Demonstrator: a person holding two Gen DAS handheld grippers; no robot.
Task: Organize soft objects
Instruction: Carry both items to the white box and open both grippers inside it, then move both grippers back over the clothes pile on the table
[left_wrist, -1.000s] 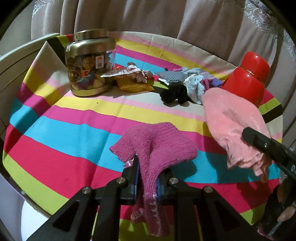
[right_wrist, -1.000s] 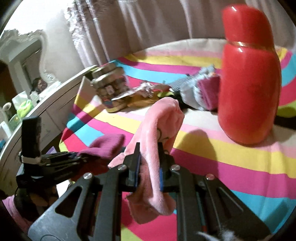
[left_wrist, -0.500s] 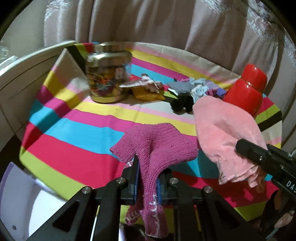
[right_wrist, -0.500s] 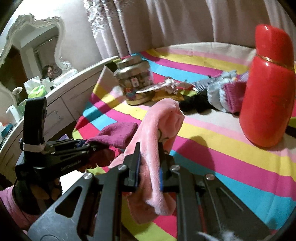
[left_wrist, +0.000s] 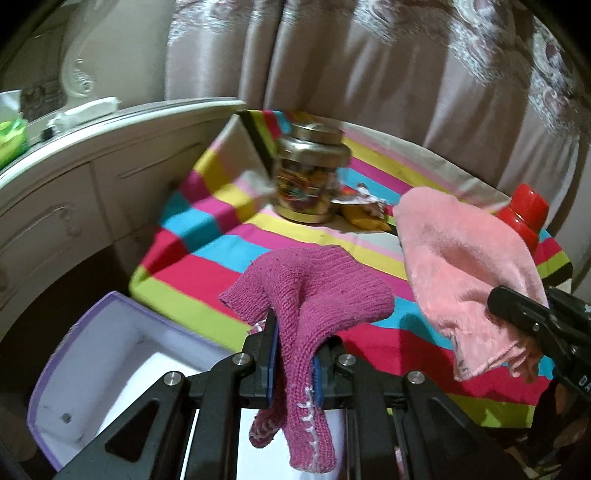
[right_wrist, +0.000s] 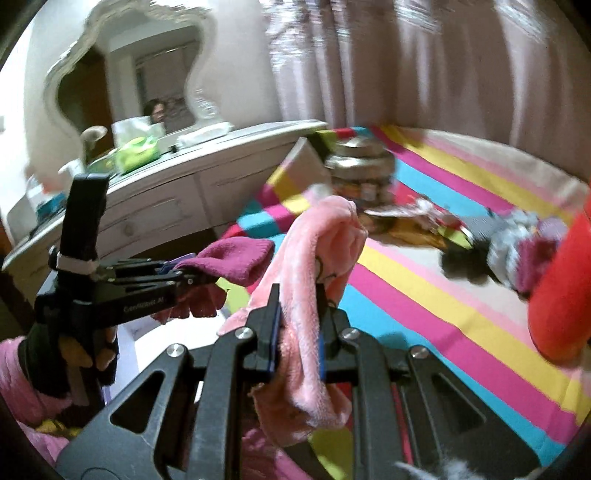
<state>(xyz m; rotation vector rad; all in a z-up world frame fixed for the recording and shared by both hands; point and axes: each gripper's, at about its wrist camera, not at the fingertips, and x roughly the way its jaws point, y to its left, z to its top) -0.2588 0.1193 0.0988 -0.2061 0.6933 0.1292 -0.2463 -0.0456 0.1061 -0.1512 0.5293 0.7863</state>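
- Table under a striped cloth (left_wrist: 207, 258).
- Far left: gold-lidded jar (left_wrist: 309, 181), snack packets (left_wrist: 364, 214) beside it.
- Right: red bottle (left_wrist: 526, 210); sock pile (right_wrist: 513, 247) further along.

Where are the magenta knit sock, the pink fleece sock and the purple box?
magenta knit sock (left_wrist: 314, 291), left wrist view, its folded top.
pink fleece sock (right_wrist: 317, 236), right wrist view, its upper fold.
purple box (left_wrist: 110, 306), left wrist view, its far rim.

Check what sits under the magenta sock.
Under the magenta sock, clamped in the left gripper, an open purple box shows a bare white interior; its near part is hidden by the gripper.
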